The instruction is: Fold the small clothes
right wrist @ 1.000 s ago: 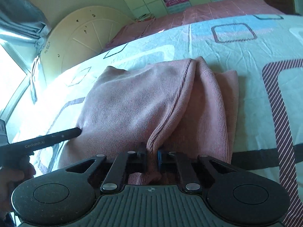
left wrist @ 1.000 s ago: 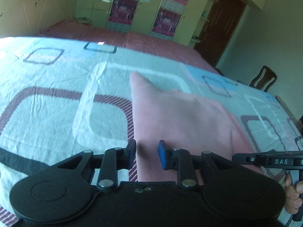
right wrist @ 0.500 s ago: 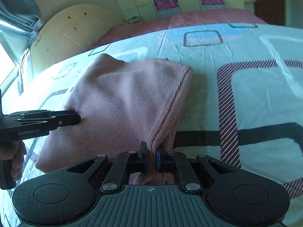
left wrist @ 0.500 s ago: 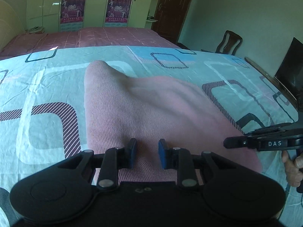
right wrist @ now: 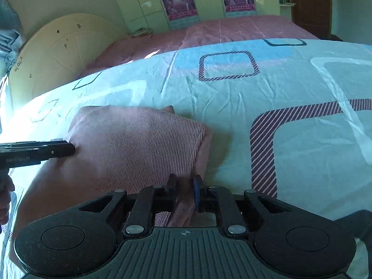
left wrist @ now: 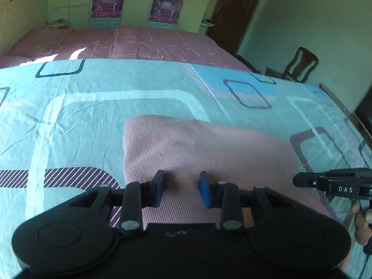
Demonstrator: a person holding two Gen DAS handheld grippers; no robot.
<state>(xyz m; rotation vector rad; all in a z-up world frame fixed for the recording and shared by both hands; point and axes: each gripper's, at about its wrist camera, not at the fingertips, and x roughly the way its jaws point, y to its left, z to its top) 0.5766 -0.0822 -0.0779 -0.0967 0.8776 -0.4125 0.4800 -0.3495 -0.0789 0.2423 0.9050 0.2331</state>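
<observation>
A pink knit garment (left wrist: 209, 148) lies folded into a compact block on the patterned bed sheet (left wrist: 93, 121). My left gripper (left wrist: 181, 186) hovers over the garment's near left part. Its jaws are opening, and the blue pads stand apart with flat cloth under the gap. In the right wrist view, my right gripper (right wrist: 184, 186) holds a bunched fold at the garment's (right wrist: 139, 144) near right corner, and its jaws are starting to open. The left gripper's tip (right wrist: 69, 148) touches the garment's left side. At the far right of the left wrist view sits the right gripper (left wrist: 300, 180).
The sheet (right wrist: 279, 81) covers the near half of the bed, with a pink spread (left wrist: 139, 41) beyond it. A cream headboard (right wrist: 58, 53) stands at the left. Wardrobe doors with posters line the back wall. A wooden chair (left wrist: 300, 65) stands beside the bed at the right. A hand (left wrist: 362, 220) grips the right handle.
The garment went from a wide, loosely layered spread to a narrower folded block. My left gripper moved over the cloth and its pads spread wider. The right gripper's pads parted slightly.
</observation>
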